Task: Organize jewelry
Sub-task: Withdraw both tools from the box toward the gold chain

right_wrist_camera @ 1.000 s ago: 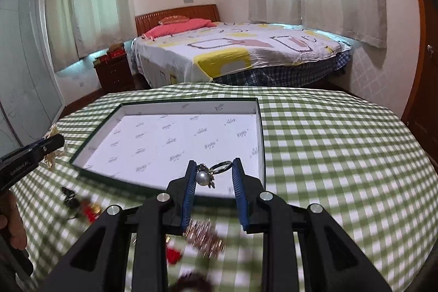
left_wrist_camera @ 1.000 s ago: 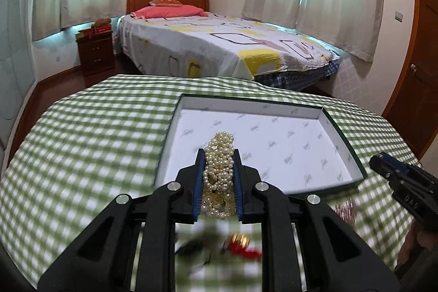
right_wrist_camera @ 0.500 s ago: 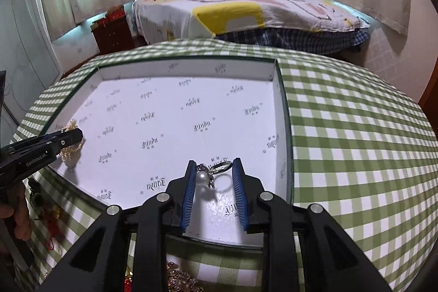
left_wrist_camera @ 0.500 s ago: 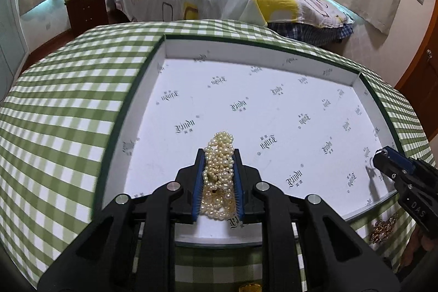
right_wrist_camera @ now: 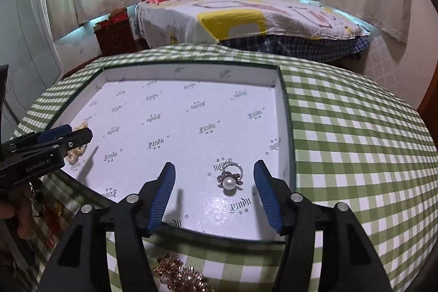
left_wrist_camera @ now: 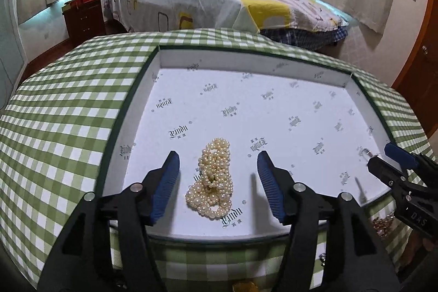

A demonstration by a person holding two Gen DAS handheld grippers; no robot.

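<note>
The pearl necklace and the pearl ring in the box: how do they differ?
The pearl necklace is a heap of many small cream beads; the pearl ring has one white pearl on a silver band. The necklace lies near the box's left side, the ring near its right. Both lie loose between open grippers.

Both grippers' fingers have spread, leaving pearl necklace [left_wrist_camera: 212, 179] and ring [right_wrist_camera: 230, 177] in tray [left_wrist_camera: 124, 127]

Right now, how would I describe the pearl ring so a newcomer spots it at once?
Find the shallow white-lined box with dark green edges on the green checked tablecloth. In its near right corner, between the open fingers of the right gripper, lies the pearl ring. It is a silver band with one round pearl, unlike the heaped pearl necklace at the box's left.
</note>
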